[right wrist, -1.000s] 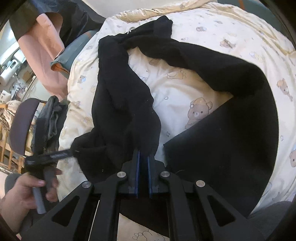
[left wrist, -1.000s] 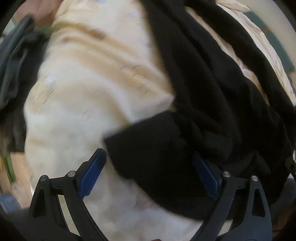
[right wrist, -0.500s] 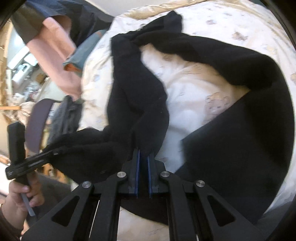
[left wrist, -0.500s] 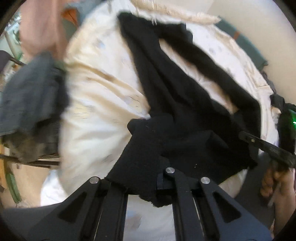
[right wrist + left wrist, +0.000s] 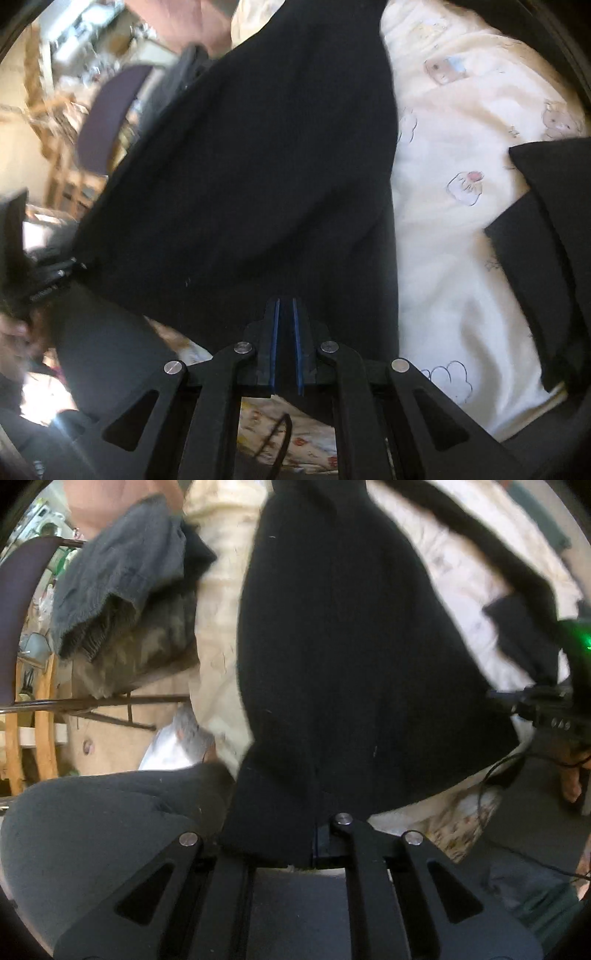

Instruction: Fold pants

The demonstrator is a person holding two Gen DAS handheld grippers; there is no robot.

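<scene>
pants: black pants [image 5: 343,657], lifted at the near edge, the rest draped over the cream bedspread [image 5: 461,206] toward the far side
left tongs: left gripper [image 5: 310,845] clenched on the near hem of the pants; cloth covers the pads
right tongs: right gripper [image 5: 285,343] has black cloth between its blue pads [image 5: 274,343]; jaws are opening slightly, pads seem close against the fabric
span: both grips sit on the same near edge, so the cloth hangs stretched between them; the right gripper also shows at the right edge of the left view [image 5: 550,705]
second leg: a loose black flap lies on the bedspread at the right [image 5: 546,229], apart from the held panel
handling: soft, limp knit, light, likely fleece; no stiffness, sags and bunches wherever unsupported; not slippery, not fragile
where to hold: hem or waistband corners, both layers pinched, grips wide apart so the edge stays taut
risk: right grip loosening could drop its corner and collapse the panel
clutter: grey clothes [image 5: 122,576] piled on a chair [image 5: 22,602] at the left, clear of the fold area
</scene>
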